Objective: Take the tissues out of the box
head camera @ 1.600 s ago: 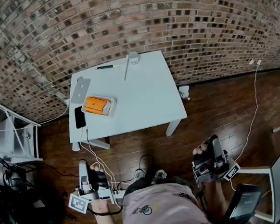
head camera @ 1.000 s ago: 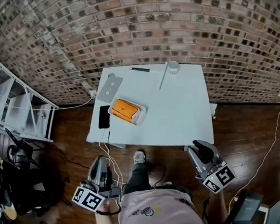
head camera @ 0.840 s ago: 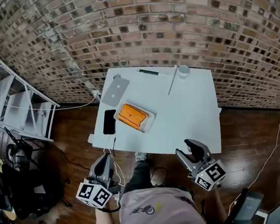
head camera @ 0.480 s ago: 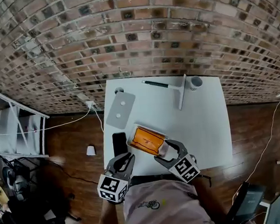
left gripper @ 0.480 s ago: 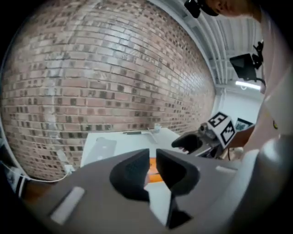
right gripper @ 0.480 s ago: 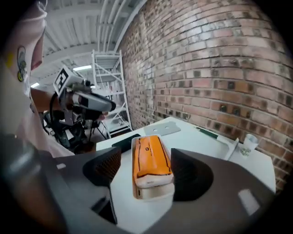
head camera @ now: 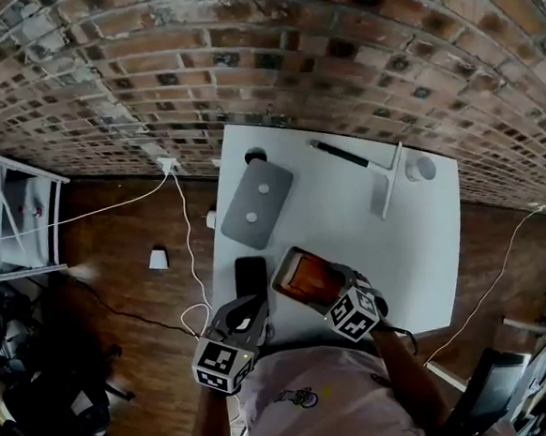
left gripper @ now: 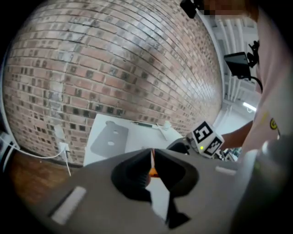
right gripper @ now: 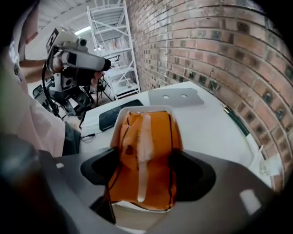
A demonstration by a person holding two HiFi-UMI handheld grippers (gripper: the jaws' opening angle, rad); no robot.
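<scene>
Tissues (right gripper: 146, 151) sit between just-opened right gripper (right gripper: 145, 173) jaws, clear only there; left gripper (left gripper: 152, 167) closed.

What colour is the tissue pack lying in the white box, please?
The tissue pack is orange with a pale central strip, clearest in the right gripper view.

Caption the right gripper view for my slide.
Right gripper, jaws just opening wide, straddles the orange tissue pack in its white box beside a black phone.

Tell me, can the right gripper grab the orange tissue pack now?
Probably yes: the right gripper has just been opening its jaws, which now straddle the orange tissue pack; nothing covers it.
</scene>
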